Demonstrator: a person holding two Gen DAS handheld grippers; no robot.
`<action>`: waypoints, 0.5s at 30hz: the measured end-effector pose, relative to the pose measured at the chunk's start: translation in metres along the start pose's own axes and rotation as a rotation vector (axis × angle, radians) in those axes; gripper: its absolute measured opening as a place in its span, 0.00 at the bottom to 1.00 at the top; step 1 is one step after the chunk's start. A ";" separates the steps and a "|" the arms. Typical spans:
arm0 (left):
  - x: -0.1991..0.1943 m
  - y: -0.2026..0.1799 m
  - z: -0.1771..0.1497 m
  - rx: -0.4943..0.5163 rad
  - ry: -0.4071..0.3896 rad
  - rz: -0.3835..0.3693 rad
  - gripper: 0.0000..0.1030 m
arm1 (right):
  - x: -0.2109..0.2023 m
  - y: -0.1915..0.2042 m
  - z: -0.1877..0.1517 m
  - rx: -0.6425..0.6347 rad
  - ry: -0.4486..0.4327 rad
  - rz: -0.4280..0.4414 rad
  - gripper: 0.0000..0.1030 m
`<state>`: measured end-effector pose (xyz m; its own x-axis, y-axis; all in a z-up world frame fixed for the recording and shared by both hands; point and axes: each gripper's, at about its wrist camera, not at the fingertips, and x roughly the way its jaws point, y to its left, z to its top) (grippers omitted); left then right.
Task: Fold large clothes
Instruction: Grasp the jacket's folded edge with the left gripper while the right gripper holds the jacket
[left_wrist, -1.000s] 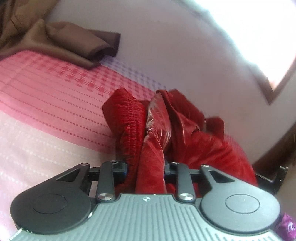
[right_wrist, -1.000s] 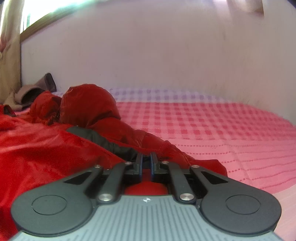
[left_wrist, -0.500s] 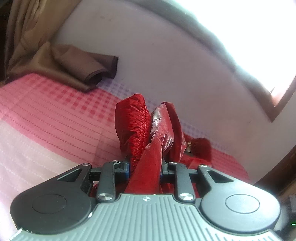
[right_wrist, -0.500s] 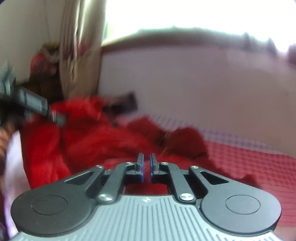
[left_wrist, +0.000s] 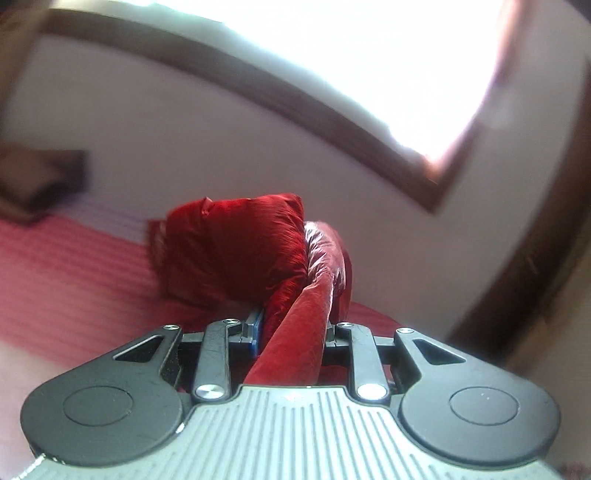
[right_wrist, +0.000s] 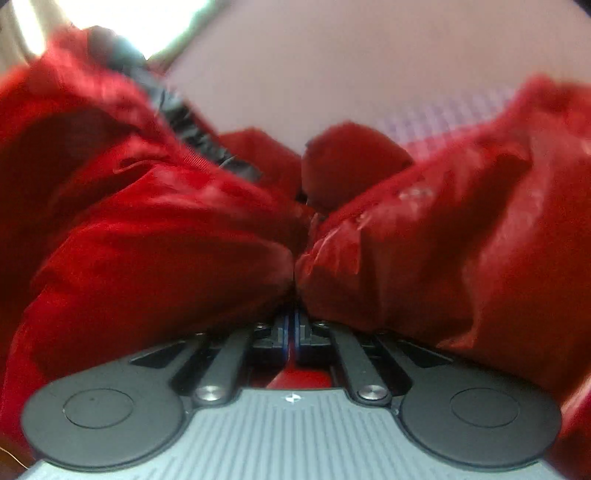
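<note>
Lifted higher, one red jacket (left_wrist: 236, 243) fills both grippers' jaws.

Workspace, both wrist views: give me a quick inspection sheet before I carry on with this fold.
Surface: bed with a pink checked cover, blurred.
Job's things: red jacket, bunched and raised off the cover in the left view; it fills most of the right view, with a dark trim strip showing.
Clutter: brown cloth at the far left by the wall, blurred.
Grippers: left tongs shut on a thick fold of the jacket; right tongs shut on a thin edge of it.
Cables: nothing seen.
Surroundings: pale wall, bright window with a dark wooden frame.
</note>
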<state>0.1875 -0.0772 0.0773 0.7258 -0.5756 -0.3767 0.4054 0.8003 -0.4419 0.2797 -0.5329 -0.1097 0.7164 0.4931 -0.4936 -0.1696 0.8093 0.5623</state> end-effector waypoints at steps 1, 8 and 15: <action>0.007 -0.010 -0.004 0.012 0.005 -0.018 0.26 | -0.001 -0.004 0.001 0.021 0.004 0.009 0.01; 0.044 -0.051 -0.028 0.038 0.029 -0.104 0.26 | -0.055 -0.045 0.015 0.204 -0.028 0.121 0.05; 0.087 -0.068 -0.068 0.100 0.066 -0.132 0.26 | -0.171 -0.106 0.004 0.232 -0.197 0.038 0.07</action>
<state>0.1852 -0.1933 0.0188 0.6257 -0.6838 -0.3754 0.5502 0.7280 -0.4091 0.1780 -0.7039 -0.0826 0.8336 0.4321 -0.3440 -0.0561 0.6858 0.7256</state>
